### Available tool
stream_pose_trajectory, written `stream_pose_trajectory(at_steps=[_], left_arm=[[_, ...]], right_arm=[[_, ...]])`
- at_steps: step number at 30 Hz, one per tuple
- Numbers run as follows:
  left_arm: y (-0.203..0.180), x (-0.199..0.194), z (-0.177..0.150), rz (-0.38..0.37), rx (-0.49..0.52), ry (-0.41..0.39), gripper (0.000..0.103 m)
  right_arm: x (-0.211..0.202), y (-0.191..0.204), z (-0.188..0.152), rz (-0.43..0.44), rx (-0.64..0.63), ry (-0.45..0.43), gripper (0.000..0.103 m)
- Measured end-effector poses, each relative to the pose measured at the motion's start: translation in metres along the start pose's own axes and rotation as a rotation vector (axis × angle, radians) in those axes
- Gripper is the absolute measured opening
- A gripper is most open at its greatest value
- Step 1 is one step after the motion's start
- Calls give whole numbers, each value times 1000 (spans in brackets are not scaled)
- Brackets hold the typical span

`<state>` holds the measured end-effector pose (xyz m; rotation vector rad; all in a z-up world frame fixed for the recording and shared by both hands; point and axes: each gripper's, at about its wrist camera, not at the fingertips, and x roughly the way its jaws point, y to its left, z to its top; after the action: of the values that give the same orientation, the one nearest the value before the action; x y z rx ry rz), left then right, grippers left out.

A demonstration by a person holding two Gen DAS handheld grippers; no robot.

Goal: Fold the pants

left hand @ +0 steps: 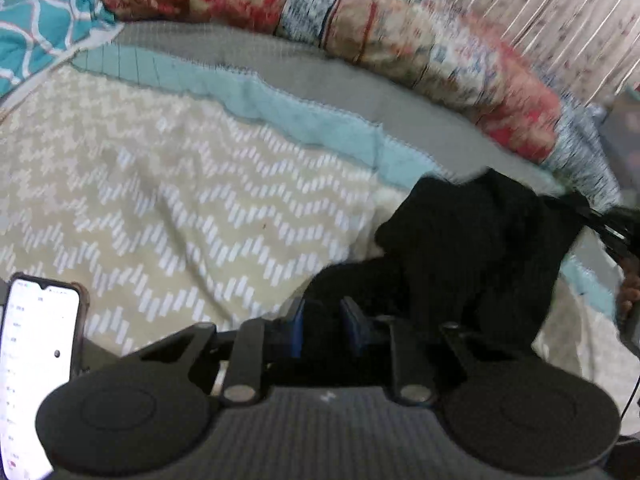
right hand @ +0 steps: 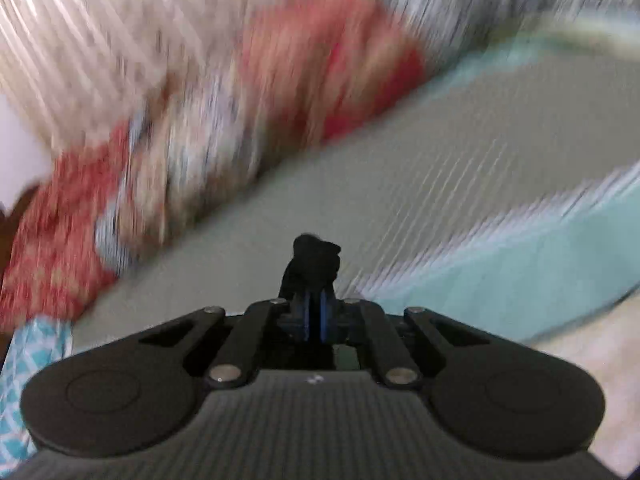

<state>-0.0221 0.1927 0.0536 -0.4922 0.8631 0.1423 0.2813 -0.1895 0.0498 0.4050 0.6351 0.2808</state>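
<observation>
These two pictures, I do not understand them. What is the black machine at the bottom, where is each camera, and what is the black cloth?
A person holds a two-finger gripper in each hand; a camera on each looks forward along its fingers. The left view shows the left gripper pinching black pants, which lie crumpled on a patterned bed cover. A phone is clipped beside it. The right view, blurred, shows the right gripper shut on another bit of the pants. Colourful quilts lie behind.
</observation>
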Motion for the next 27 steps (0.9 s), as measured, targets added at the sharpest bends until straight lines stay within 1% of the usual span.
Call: stream_pose_trajectory(at_steps=[2,4,5,7,8,10,11,12,13,14,15,16,17,18,19,21,23,24,25,26,27], left_arm=[[-6,-11,-1,-26,6,-23,19],[-14,-14,-4,-47,20,-15,18],[-20,-12,-8,-47,43,-3,18],[-31,-6,-15,-25,95,22,19],[-36,-3,-18,-18,123,41,20],[-41,-3,-23,-31,161,61,22],[-42,-6,-22,-35,176,63,24],[-40,-12,-19,-35,179,49,26],[-36,-17,-14,-31,171,27,32],[-29,-22,-7,-17,149,-2,41],[-24,-25,-1,0,124,-23,47],[-19,-26,7,16,101,-38,58],[-14,-23,14,23,87,-47,66],[-10,-16,21,24,84,-42,69],[-7,-6,25,33,81,-28,73],[-5,18,29,43,70,25,74],[-7,44,27,19,50,92,73],[-9,57,23,5,42,123,71],[-15,65,19,0,44,133,64],[-21,69,14,8,63,120,40],[-32,70,10,6,102,105,26]], right_arm=[[-54,-37,30,-67,39,-136,7],[-111,-79,50,-172,66,-256,7],[-134,-99,54,-226,96,-284,8],[-174,-142,51,-335,193,-295,9],[-187,-158,44,-380,229,-292,13],[-210,-186,21,-504,283,-288,16],[-222,-199,11,-571,308,-285,27],[-237,-212,-1,-620,344,-285,48],[-251,-223,-15,-641,389,-297,52],[-275,-236,-30,-629,424,-312,51],[-281,-234,-39,-605,429,-315,51],[-282,-226,-48,-586,410,-311,51],[-283,-216,-56,-569,385,-306,51],[-283,-205,-61,-533,361,-300,51],[-280,-191,-68,-470,337,-286,51],[-272,-159,-83,-340,294,-228,51],[-258,-115,-102,-229,226,-154,51],[-252,-96,-111,-192,196,-126,51],[-246,-77,-121,-156,166,-98,51],[-236,-61,-129,-130,141,-73,51],[-226,-44,-137,-111,110,-48,51]])
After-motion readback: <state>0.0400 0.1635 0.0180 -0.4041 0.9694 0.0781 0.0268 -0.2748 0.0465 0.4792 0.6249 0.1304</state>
